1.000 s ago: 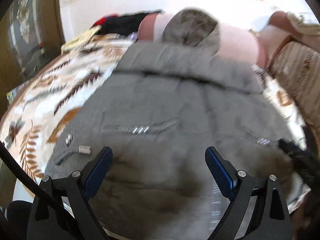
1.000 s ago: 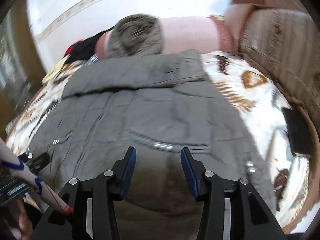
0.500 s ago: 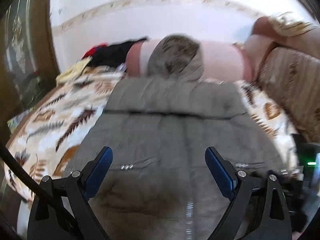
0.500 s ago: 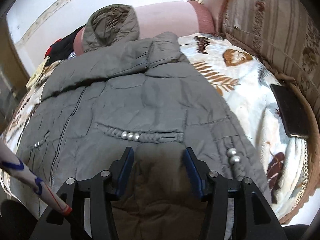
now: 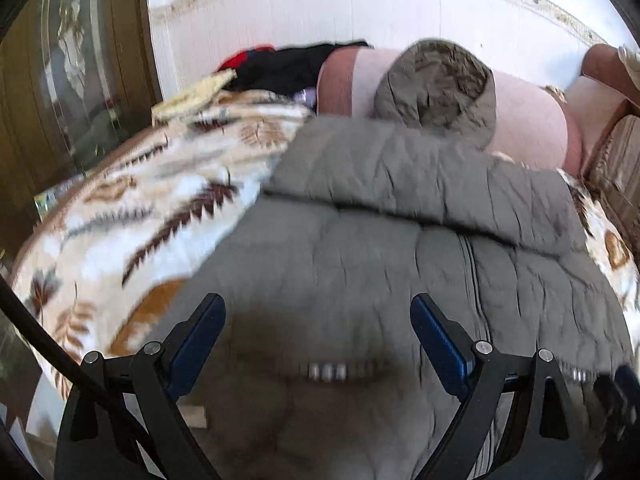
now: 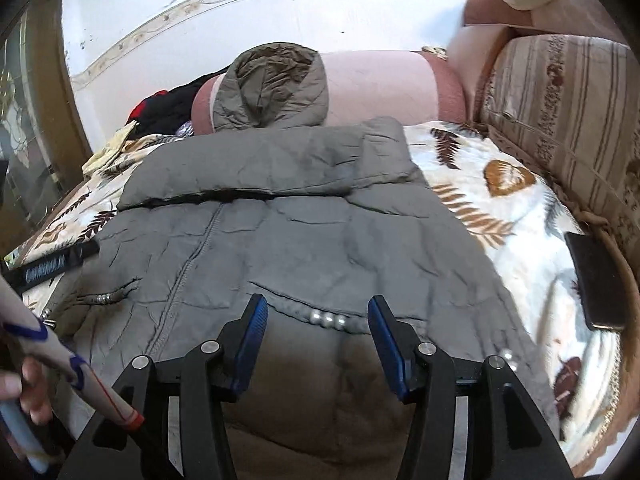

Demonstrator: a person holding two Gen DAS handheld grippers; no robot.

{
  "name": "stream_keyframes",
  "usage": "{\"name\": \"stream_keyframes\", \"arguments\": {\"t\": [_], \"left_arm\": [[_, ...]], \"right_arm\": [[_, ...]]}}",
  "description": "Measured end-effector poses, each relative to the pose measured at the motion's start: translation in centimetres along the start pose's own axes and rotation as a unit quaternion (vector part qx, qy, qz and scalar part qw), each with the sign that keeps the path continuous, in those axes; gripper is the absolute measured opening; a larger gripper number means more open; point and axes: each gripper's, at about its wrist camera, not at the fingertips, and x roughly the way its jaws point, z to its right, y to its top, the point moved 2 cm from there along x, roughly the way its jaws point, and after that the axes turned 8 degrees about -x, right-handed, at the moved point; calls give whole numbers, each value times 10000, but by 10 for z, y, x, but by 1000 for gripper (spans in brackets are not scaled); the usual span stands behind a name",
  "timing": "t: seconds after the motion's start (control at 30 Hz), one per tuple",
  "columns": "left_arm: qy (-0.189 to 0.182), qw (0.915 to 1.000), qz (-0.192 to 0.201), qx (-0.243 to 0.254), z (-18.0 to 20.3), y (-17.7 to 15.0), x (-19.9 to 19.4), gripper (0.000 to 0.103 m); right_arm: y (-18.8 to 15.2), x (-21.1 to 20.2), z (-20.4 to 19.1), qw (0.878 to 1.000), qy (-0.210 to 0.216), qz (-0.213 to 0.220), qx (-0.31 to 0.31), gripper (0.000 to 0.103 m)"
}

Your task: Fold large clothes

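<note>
**Grey jacket flat on the bed; both grippers released above its lower half**

The grey padded jacket (image 6: 304, 240) lies front up on a leaf-patterned blanket (image 6: 500, 216), its sleeves folded across the chest and its hood (image 6: 272, 88) propped against a pink bolster (image 6: 380, 84) at the head of the bed.

View differences. The right wrist view shows a striped cushion (image 6: 560, 120) along the bed's right side, a dark flat tablet-like object (image 6: 596, 280) on the blanket near it, and, at the left edge, a finger of the left gripper lying beside the jacket. A person's hand (image 6: 20, 396) appears in the lower left corner. The left wrist view shows instead a dark wooden cabinet with glass (image 5: 68, 80) on the left, a pile of black and red clothes (image 5: 280, 64) beyond the blanket, and the jacket's zip running under the folded sleeve; this view is partly blurred.

Position against the fingers. The left gripper (image 5: 318, 332) stands wide open, its fingers apart over the jacket's lower front, with a beaded pocket trim just below the gap. The right gripper (image 6: 314, 336) is part open, its jaws having just been opening; beaded trim and jacket fabric show between the fingers, but the pads do not press on them.
</note>
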Motion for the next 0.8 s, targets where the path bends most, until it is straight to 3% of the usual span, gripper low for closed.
{"name": "stream_keyframes", "arguments": {"t": [0.23, 0.37, 0.5, 0.7, 0.8], "left_arm": [[-89, 9988, 457, 163, 30, 31, 23, 93], [-402, 9984, 302, 241, 38, 24, 45, 93], [-607, 9976, -112, 306, 44, 19, 69, 93], [-671, 9967, -379, 249, 46, 14, 83, 93], [-739, 9966, -321, 174, 42, 16, 78, 93]], "right_arm": [[-5, 30, -9, 9993, -49, -353, -91, 58], [-12, 46, -11, 9982, -176, -551, -180, 58], [-13, 54, -23, 9965, -428, -497, -521, 66], [-14, 61, -27, 9950, -583, -417, -698, 68], [-15, 60, -27, 9953, -572, -348, -696, 68]]}}
